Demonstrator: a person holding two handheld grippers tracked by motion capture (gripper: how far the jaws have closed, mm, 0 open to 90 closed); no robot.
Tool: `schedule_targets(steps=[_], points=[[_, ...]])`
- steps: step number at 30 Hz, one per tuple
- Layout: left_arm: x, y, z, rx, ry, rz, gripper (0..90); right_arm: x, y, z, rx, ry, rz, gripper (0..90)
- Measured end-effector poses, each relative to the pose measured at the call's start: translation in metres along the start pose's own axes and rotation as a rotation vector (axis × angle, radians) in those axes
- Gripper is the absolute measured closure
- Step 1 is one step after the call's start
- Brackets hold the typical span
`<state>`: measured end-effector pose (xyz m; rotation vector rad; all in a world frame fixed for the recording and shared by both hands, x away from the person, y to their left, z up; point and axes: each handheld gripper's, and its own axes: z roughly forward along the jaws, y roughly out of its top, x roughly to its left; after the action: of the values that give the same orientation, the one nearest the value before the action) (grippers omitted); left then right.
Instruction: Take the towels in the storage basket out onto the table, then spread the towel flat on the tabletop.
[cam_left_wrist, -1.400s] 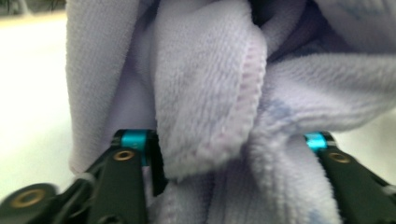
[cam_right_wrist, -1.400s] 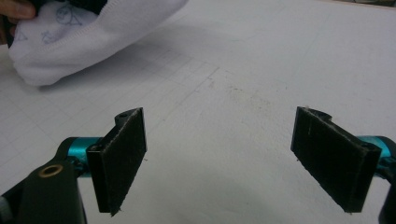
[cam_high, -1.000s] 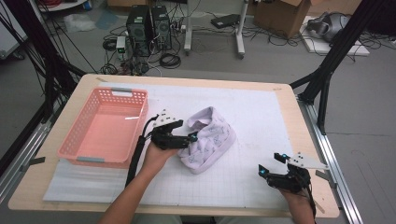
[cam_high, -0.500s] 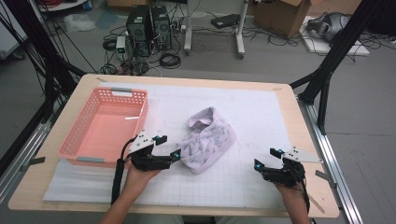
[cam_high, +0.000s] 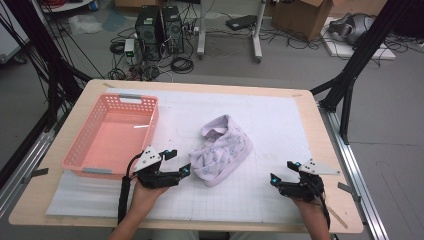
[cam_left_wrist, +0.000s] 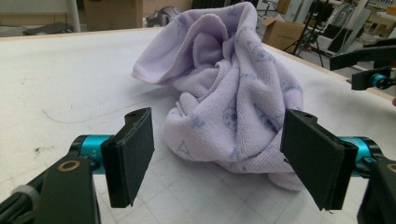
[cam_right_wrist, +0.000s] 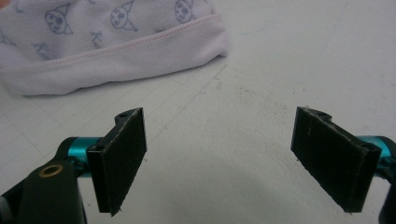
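Towel lies crumpled in the middle of the table, its long side running near-left to far-right. My left gripper sits just beside its near-left end, jaws wide apart. My right gripper waits farther off, also spread, holding nothing.

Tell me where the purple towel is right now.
In the high view the purple towel lies crumpled mid-table, right of the pink basket, just beyond the open left gripper.

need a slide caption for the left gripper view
Open left gripper faces a crumpled lilac towel on the white gridded mat.
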<state>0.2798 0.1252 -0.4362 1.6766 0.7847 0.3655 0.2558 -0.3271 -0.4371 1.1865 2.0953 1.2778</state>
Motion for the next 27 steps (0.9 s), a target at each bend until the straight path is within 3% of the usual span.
schedule_targets(steps=[9, 14, 22, 27], points=[[0.002, 0.0, 0.0, 0.002, -0.005, -0.017, 27.1, 0.002, 0.001, 0.001, 0.001, -0.004, -0.001, 16.8], [0.002, -0.002, 0.003, 0.022, -0.02, -0.023, 32.8, 0.01, 0.007, 0.009, 0.009, 0.0, -0.036, 16.7], [0.006, -0.004, 0.002, 0.037, -0.019, -0.034, 36.1, 0.033, 0.024, 0.042, 0.055, 0.069, -0.056, 16.7], [0.007, -0.003, 0.003, 0.036, -0.015, -0.039, 36.5, 0.051, 0.04, 0.073, 0.103, 0.115, -0.086, 16.7]])
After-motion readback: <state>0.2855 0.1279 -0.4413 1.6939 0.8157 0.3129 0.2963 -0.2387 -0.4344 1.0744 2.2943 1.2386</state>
